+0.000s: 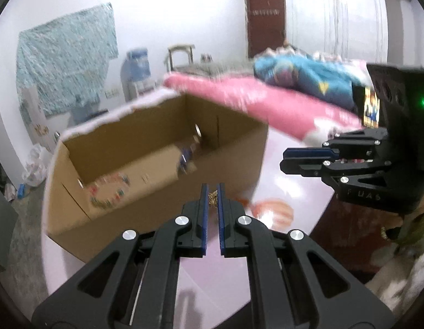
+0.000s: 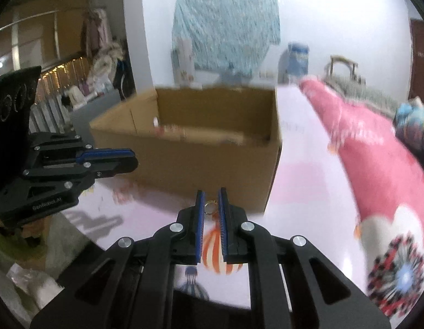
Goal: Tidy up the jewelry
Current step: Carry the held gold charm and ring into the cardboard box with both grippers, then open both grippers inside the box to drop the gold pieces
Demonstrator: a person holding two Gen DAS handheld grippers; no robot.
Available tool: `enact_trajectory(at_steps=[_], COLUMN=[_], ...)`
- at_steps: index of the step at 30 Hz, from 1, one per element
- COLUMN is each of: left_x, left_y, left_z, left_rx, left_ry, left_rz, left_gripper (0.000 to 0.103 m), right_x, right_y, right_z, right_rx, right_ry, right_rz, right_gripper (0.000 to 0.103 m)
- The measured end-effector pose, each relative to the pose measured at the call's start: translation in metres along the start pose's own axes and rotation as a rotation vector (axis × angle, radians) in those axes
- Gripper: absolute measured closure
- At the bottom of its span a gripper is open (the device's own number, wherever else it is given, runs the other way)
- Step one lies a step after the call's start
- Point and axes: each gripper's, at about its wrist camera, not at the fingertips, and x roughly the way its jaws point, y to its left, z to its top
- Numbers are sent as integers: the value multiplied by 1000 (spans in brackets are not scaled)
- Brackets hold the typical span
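A small gold filigree ornament (image 1: 213,199), butterfly-like in outline, is pinched between the blue-padded tips of the left gripper (image 1: 212,196), whose jaws are drawn narrow around it. A small gold ring (image 2: 210,207) is clamped in the same way by the right gripper (image 2: 211,205), its jaws nearly together. Both grippers are held above the pale pink tabletop (image 1: 288,175), side by side and apart from each other, each seen from the other's camera. An open cardboard box (image 1: 146,192) is set on the tabletop just ahead of both. Inside it, blurred jewelry pieces (image 1: 110,194) are seen lying on the bottom; what they are cannot be told. A pink cushion (image 2: 376,164) is seen to the right of the box.
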Motion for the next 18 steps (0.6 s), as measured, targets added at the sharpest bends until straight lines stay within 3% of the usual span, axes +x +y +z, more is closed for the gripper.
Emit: enact_trajectory(at_steps=[4, 7, 9, 13, 15, 18], left_x=[-6, 13, 36, 89, 108, 129], left_y=[21, 48, 71, 116, 124, 130], left_z=[27, 42, 48, 52, 49, 45], left_rx=[-14, -93, -165, -354, -389, -418], left_ry=[-43, 9, 79, 214, 260, 320], left_rz=[33, -8, -35, -156, -143, -127], left_gripper=[97, 97, 97, 97, 97, 97], right_x=[4, 28, 53, 131, 169, 204], right_y=[-7, -20, -30, -53, -63, -65], right_z=[39, 72, 90, 120, 125, 123], right_rx=[-10, 15, 52, 165, 239, 258], right_ry=[-43, -4, 57, 274, 377, 447], right_rz=[39, 99, 150, 223, 224, 193], right_gripper=[93, 93, 93, 93, 93, 93])
